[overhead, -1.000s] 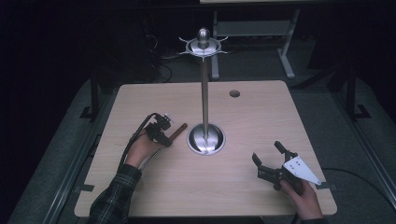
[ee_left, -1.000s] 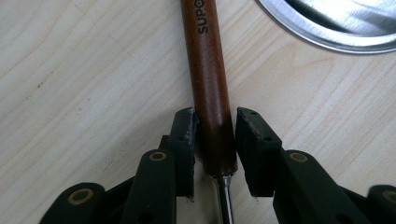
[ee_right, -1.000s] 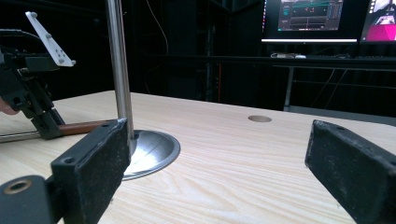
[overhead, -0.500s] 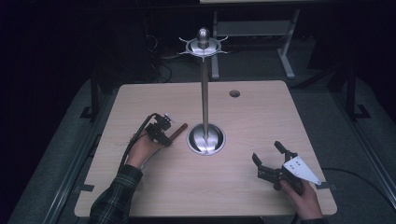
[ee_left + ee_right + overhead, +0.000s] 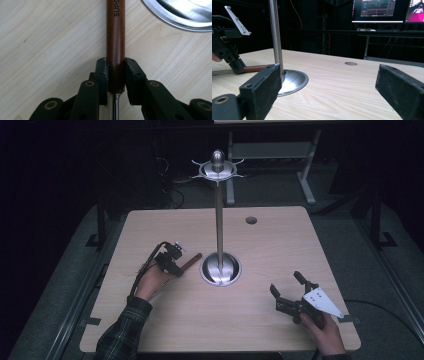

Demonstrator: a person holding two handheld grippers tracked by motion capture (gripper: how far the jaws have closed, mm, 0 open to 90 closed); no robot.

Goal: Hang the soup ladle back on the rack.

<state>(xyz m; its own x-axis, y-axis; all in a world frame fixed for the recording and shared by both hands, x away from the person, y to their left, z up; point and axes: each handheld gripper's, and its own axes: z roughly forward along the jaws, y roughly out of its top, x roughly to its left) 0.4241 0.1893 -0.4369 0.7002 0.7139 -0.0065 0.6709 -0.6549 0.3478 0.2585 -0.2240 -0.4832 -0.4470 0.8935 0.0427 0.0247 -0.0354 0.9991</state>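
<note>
A pale wooden table (image 5: 165,325) stands in a dark room, a round cable hole (image 5: 251,220) near its far edge. At its middle rises a steel stand (image 5: 219,227): a round, domed base on the wood, a thin upright pole, and a hooked crown at the top.

Just left of that base lies a tool with a brown wooden handle (image 5: 115,45) and a thin metal shaft running back from it. The handle lies flat on the tabletop, its free end pointing toward the base and stopping just short of it; printed letters run along it, only partly readable.

The left gripper (image 5: 171,262), held in a hand with a plaid sleeve, sits at the handle's shaft end. Its jaws have just been closing, and the left gripper view shows both black pads (image 5: 102,72) pressed against the sides of the wood, the handle clamped between them.

The right gripper (image 5: 291,289) rests at the table's near right, well apart from the stand, its grey plate on top. Its jaws stand wide apart with nothing between them, and they face the pole and the left gripper beyond.
</note>
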